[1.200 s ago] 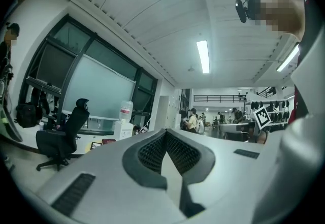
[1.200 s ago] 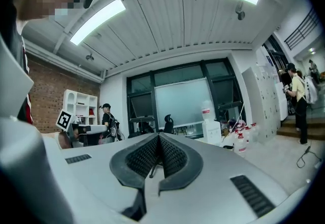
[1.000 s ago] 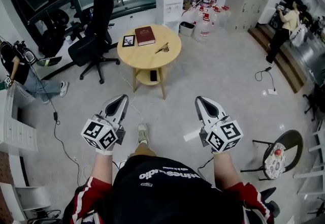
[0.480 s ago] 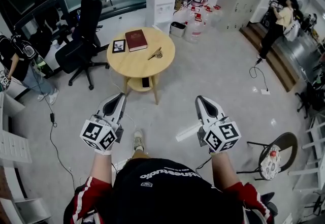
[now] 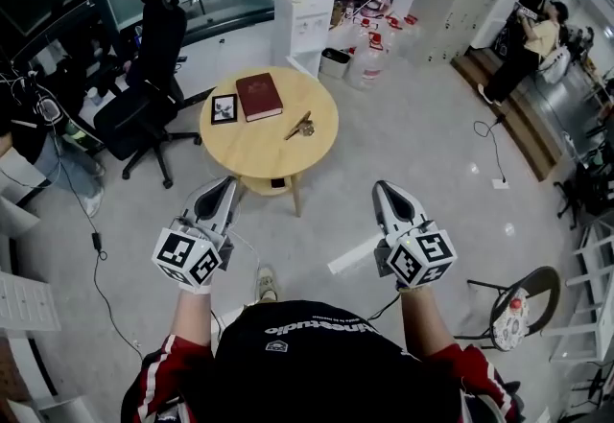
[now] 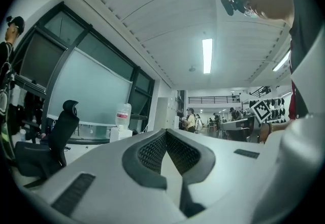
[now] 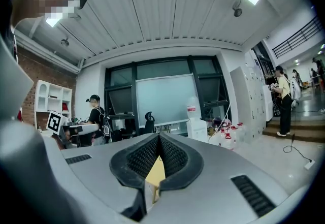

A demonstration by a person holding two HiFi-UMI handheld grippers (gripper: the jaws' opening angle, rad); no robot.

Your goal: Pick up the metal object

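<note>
Ok so going left to right: way over on the far left there's a person (image 5: 38, 119) sitting by a desk, mostly cut off, and next to them a black office chair (image 5: 144, 76). Nearer to the camera, the left gripper (image 5: 230, 184) is held out level over the floor. Its own view shows the two jaw tips pressed together with nothing between them, so it's clenched on air. Just beyond it stands the round wooden table (image 5: 264, 141). On top there's a small photo frame (image 5: 224, 108) on the left, a dark red book (image 5: 259, 96) right beside it, and then the metal object (image 5: 300, 128) lying on the right part of the tabletop, apart from the book and well apart from both grippers. A phone (image 5: 275, 184) sits on the table's lower shelf. Behind the table at the far wall is a water dispenser (image 5: 302, 9) with a bottle on top, and a bunch of spare water bottles (image 5: 369, 61) on the floor to its right. The right gripper (image 5: 381, 188) is also out in front over the floor, jaws closed tip to tip, holding nothing. Far right there's a standing person (image 5: 523, 47) near some steps, and near right a round-seated chair (image 5: 523, 301).
</note>
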